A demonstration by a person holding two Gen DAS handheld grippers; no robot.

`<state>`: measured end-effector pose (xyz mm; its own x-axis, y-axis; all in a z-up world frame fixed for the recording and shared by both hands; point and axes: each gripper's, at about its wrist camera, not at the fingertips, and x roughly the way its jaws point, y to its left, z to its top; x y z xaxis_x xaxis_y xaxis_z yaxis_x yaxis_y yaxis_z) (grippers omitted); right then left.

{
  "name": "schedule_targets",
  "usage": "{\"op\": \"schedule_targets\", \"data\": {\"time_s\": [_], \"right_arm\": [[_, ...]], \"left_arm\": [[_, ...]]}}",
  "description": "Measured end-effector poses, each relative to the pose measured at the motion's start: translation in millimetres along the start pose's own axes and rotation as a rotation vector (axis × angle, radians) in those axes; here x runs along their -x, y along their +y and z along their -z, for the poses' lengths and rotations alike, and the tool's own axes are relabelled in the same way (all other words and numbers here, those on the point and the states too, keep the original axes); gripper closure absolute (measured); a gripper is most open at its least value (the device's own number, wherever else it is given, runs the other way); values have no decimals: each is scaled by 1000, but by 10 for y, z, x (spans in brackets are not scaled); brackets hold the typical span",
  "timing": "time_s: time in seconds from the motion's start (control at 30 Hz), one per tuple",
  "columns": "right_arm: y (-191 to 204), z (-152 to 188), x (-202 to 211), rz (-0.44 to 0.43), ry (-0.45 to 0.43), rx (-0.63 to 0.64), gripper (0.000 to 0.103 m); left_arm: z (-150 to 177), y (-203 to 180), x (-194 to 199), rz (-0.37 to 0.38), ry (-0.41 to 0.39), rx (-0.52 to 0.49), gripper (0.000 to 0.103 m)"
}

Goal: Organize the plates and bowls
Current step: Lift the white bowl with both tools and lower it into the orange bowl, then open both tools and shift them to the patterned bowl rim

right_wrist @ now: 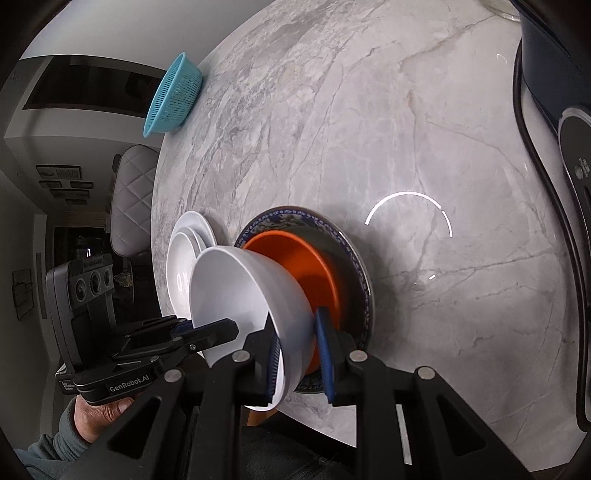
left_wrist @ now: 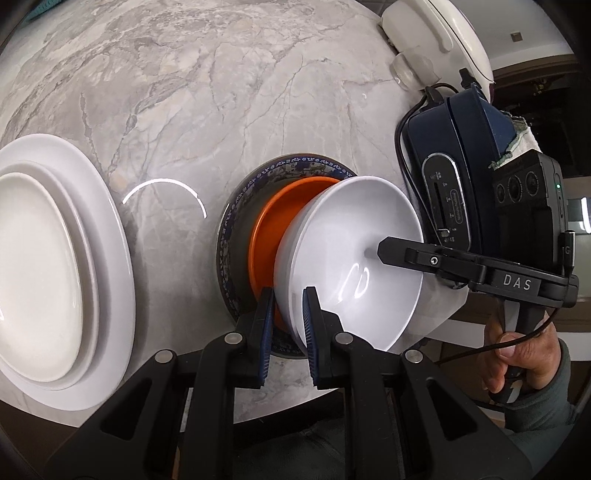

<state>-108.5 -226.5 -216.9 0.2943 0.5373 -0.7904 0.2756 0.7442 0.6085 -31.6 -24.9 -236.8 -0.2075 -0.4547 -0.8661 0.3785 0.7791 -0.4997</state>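
Note:
A white bowl (left_wrist: 354,266) (right_wrist: 236,291) hangs tilted just over an orange bowl (left_wrist: 273,225) (right_wrist: 306,266), which rests in a blue-patterned plate (left_wrist: 236,206) (right_wrist: 354,266) on the marble table. My left gripper (left_wrist: 290,295) is shut on the white bowl's near rim. My right gripper (right_wrist: 297,332) (left_wrist: 380,253) is shut on the opposite rim, one finger inside the bowl and one outside. The white bowl's foot looks close to the orange bowl; I cannot tell if they touch.
A stack of white plates (left_wrist: 48,273) (right_wrist: 184,266) lies to the left. A dark blue appliance (left_wrist: 454,162) (right_wrist: 554,92) with a cord and a white appliance (left_wrist: 436,33) stand at the right. A teal colander (right_wrist: 173,98) sits at the far table edge. A padded chair (right_wrist: 131,195) stands beyond the table.

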Motion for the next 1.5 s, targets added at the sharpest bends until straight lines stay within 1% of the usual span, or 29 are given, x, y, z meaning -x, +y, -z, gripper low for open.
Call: {"op": "schedule_targets", "data": {"time_s": [0.2, 0.3, 0.4, 0.47, 0.57, 0.6, 0.63, 0.67, 0.7, 0.73, 0.87, 0.97, 1.07, 1.23, 1.33, 1.37, 1.4, 1.47, 1.5], "right_arm": [[-42, -17, -48, 7, 8, -4, 83], [-21, -21, -60, 23, 10, 6, 84], [11, -23, -79, 48, 13, 21, 85], [28, -25, -92, 66, 16, 28, 88], [64, -22, -118, 98, 20, 41, 90], [87, -21, -124, 115, 22, 53, 91], [113, -23, -134, 133, 24, 68, 91], [139, -21, -142, 149, 27, 79, 91], [160, -21, -154, 162, 30, 87, 91], [172, -21, -164, 174, 33, 95, 91], [217, -27, -186, 206, 35, 116, 91], [219, -32, -182, 203, 36, 110, 91], [222, -35, -182, 207, 34, 112, 91], [208, -40, -159, 190, 30, 98, 87], [228, -30, -65, 167, 11, 103, 73], [245, -20, -18, 159, 3, 108, 64], [267, -9, 38, 158, -9, 118, 58], [310, 10, 183, 150, -40, 139, 58], [325, 21, 276, 140, -64, 152, 56]], "left_arm": [[-64, -65, 8, -39, -18, -37, 89], [-64, -78, 17, -54, -28, -51, 88], [-60, -70, 22, -52, -37, -46, 88], [-55, -73, 23, -43, -43, -43, 85], [-41, -102, 22, -30, -49, -54, 76], [-39, -122, 24, -28, -51, -62, 72], [-37, -143, 25, -25, -52, -69, 64], [-35, -165, 30, -21, -55, -74, 59], [-29, -189, 37, -39, -59, -81, 43], [-24, -207, 44, -56, -65, -87, 36], [-5, -189, 49, -42, -65, -86, 35], [0, -160, 35, -43, -61, -77, 36], [0, -138, 62, -41, -78, -69, 36], [7, -94, 140, -35, -99, -47, 35], [42, -44, 248, -24, -131, -26, 35], [61, -26, 297, -19, -147, -18, 35], [82, -13, 346, -18, -161, -13, 35], [134, 30, 432, -28, -187, -6, 35], [160, 49, 457, -38, -194, -1, 35]]}}
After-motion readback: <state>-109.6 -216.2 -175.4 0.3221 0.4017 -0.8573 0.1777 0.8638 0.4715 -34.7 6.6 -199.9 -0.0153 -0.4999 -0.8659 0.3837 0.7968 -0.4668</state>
